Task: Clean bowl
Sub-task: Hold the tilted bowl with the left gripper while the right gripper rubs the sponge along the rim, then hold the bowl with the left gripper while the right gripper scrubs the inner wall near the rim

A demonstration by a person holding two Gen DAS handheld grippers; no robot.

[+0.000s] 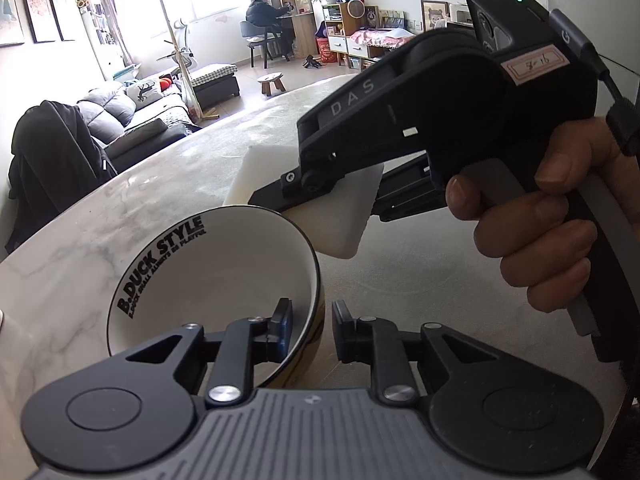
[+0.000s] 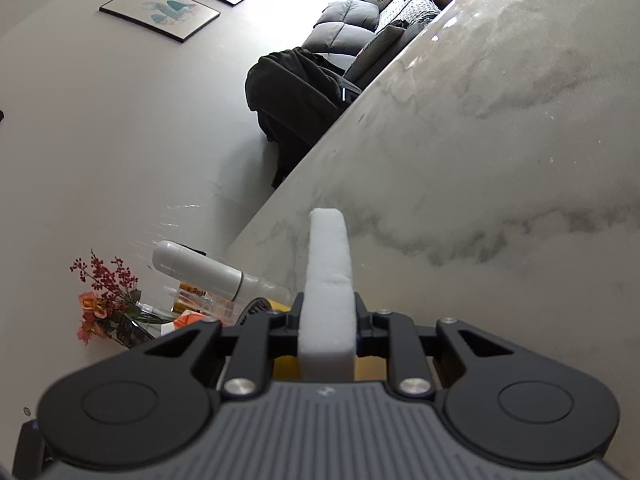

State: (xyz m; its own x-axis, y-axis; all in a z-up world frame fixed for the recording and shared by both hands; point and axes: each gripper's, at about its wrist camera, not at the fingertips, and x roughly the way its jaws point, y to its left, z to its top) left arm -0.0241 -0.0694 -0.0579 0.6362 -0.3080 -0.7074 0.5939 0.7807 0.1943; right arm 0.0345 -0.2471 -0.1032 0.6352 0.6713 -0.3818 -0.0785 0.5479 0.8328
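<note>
A white bowl with black lettering sits tilted over a marble worktop, its rim pinched between the left gripper fingers. The right gripper fingers clamp a white sponge, held just beyond the bowl's rim. The bowl's inside looks spotless; whether wiping is ahead or finished cannot be told.

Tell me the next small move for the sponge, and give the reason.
Probably lower the right tongs so the white sponge goes into the bowl. The sponge hangs just outside the rim, not yet touching the inside, while the left tongs pinch the bowl's near wall, apparently holding it tilted.
</note>
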